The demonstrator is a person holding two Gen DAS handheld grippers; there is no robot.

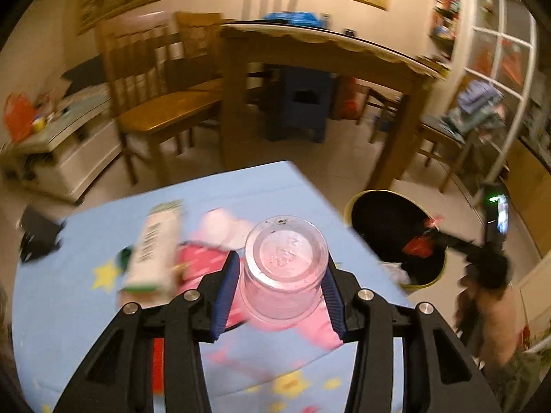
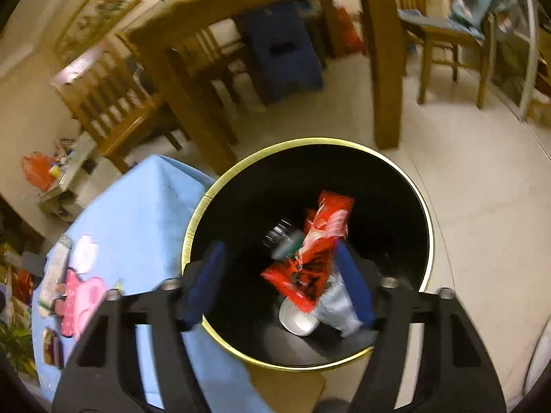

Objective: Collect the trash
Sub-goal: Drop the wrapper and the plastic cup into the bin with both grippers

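Note:
My left gripper (image 1: 280,285) is shut on a clear plastic cup (image 1: 286,265), its base facing the camera, held above the blue table (image 1: 241,192). A white-green carton (image 1: 153,247) lies on the table to the left of it. My right gripper (image 2: 280,282) is open over the black bin (image 2: 427,241) with a yellow rim. A red wrapper (image 2: 316,251) hangs in mid-air between the fingers above the bin's mouth; I cannot tell if it touches a pad. A can (image 2: 280,237), a white cup (image 2: 298,320) and crumpled paper lie in the bin. The bin also shows in the left wrist view (image 1: 365,203).
A pink cartoon print (image 1: 203,261) marks the blue cloth. A wooden dining table (image 1: 330,51) with chairs (image 1: 162,110) and a blue stool (image 1: 303,103) stands behind. A low white cabinet (image 1: 58,158) is at the left. The right gripper (image 1: 482,258) shows beyond the bin.

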